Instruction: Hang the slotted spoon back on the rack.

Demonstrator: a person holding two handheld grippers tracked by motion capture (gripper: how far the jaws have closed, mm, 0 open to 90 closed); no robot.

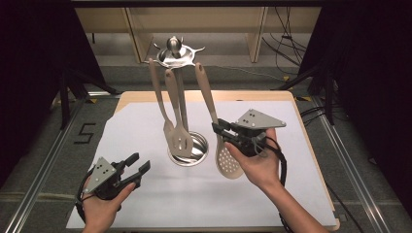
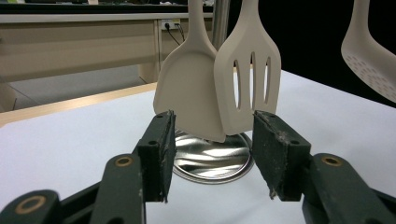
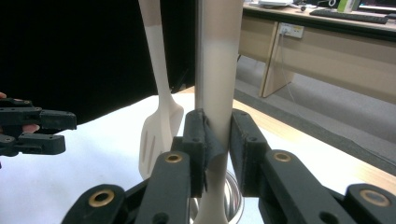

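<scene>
Above the white sheet (image 1: 145, 194) that covers the table, a metal utensil stand (image 1: 173, 54) carries three beige utensils hanging from its star-shaped top. From the high view, the right gripper (image 1: 221, 130) is clenched on the handle of the perforated skimmer (image 1: 227, 161), low on the handle, just above the round holed head. The skimmer's long axis runs steeply from the stand's top down toward the person, leaning out to the right, so its head hangs beside the stand's shiny round base (image 1: 188, 149) rather than over it. The solid turner (image 1: 168, 131) and the slotted turner (image 1: 182, 141) hang nearly straight down, heads over the base.

The right gripper view gives what the high view cannot: both black pads press flat against the skimmer's handle (image 3: 215, 93), which rises upright between them, while the slotted turner (image 3: 159, 130) hangs behind and the left gripper (image 3: 70, 132) shows at the far left edge.

The left gripper (image 1: 141, 165) rests low at the near left of the sheet, well apart from the stand, jaws released with nothing between them. Its own view looks level across the sheet and shows the two turner blades overlapping, the solid turner (image 2: 187, 88) left of the slotted turner (image 2: 250, 79), both just above the base (image 2: 212, 161), with the skimmer's dotted head (image 2: 371, 60) off at the upper right.
</scene>
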